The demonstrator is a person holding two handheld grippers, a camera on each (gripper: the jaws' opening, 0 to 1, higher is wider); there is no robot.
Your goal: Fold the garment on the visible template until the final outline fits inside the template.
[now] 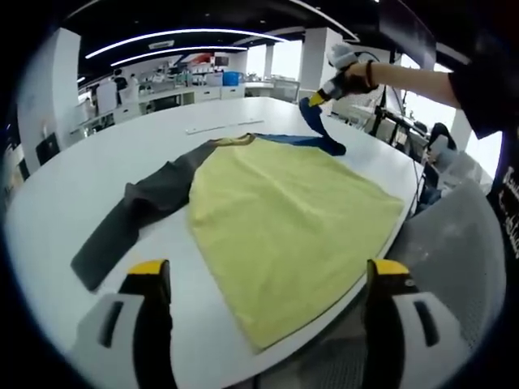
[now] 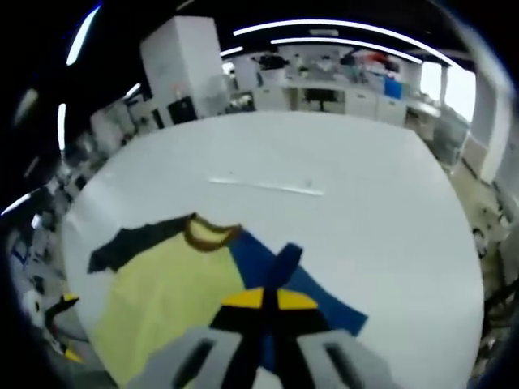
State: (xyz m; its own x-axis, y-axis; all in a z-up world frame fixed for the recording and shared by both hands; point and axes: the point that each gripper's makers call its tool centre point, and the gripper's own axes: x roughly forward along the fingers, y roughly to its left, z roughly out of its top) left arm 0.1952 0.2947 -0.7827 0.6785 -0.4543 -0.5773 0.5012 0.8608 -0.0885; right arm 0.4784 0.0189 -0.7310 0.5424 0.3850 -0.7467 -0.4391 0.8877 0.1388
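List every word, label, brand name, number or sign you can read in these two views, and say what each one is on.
No text can be read for certain.
White lettering on the person's dark sleeve at the right edge of the left gripper view: cut off and too blurred to read.
Red sign in the far background: too small to read.
The garment, table, left claw and right claw bear no visible marks.

Yellow garment (image 1: 284, 227) flat, blue sleeve (image 1: 318, 130) lifted
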